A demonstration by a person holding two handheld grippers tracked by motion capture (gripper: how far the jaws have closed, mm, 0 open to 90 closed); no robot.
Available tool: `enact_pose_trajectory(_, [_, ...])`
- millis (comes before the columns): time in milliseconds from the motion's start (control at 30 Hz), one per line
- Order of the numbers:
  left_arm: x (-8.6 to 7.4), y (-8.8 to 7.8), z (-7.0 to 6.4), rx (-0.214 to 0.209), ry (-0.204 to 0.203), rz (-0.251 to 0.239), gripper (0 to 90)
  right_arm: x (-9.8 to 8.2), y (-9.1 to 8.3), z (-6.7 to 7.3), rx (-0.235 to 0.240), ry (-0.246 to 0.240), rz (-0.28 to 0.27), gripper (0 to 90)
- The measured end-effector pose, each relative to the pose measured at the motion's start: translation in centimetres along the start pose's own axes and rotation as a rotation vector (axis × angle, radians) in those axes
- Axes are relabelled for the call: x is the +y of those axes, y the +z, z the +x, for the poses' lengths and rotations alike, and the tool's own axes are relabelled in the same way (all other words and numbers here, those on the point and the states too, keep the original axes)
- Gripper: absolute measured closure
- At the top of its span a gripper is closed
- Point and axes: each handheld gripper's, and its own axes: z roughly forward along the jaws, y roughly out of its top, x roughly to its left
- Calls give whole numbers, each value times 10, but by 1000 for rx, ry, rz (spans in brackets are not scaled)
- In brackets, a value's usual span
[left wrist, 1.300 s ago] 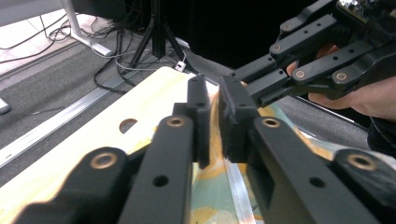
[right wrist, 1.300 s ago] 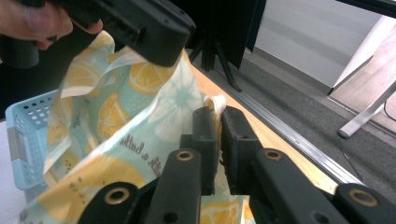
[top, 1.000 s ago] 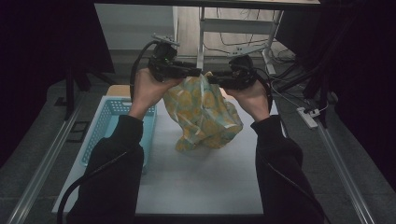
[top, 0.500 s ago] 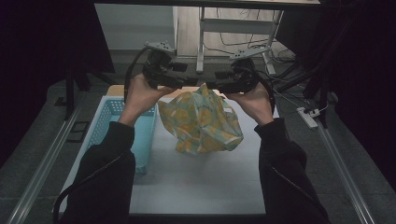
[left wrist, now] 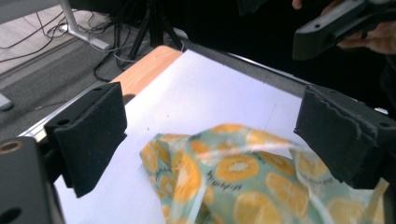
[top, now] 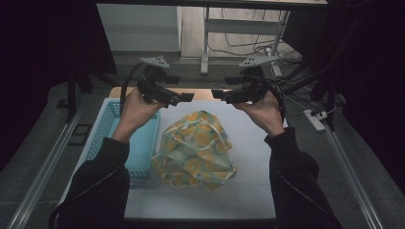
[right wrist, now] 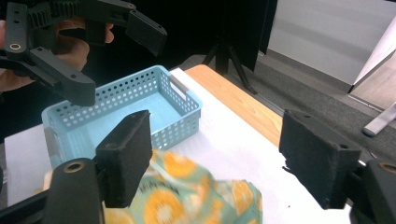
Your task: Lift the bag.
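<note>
Now released, a green cloth bag printed with orange slices (top: 196,150) lies crumpled on the white table (top: 248,191), its left edge touching the blue basket (top: 128,138). Above the bag's far side, the left gripper (top: 184,98) and right gripper (top: 217,94) face each other, well apart from the fabric. Both sets of jaws have just been opening and stand spread, nothing between them.

Dim room, grey floor (top: 43,157), white table (top: 248,186), metal desk legs (top: 206,43), trailing cables (top: 239,47)
</note>
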Motion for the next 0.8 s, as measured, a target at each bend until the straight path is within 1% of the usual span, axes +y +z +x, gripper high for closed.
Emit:
enact_pose_trajectory(167, [-14,0,-2,6,-2,9,56,-9,2,5,-1,-5,5,191])
enact_pose_trajectory(267, [-22,-1,-3,5,-3,4,42,-15,4,9,-2,-8,14,155])
enact_pose_trajectory(333, [-28,-1,-3,16,5,1,30,-19,5,11,0,-8,12,133])
enact_pose_trajectory(467, [-40,-3,-4,19,4,-2,3,-28,6,15,-1,-12,13,108])
enact_pose_trajectory(533, [-46,-4,-4,17,-2,0,0,-32,7,16,-3,-18,20,106])
enact_pose_trajectory(800, [-71,-12,-3,29,-23,3,0,-50,7,20,11,-13,5,84])
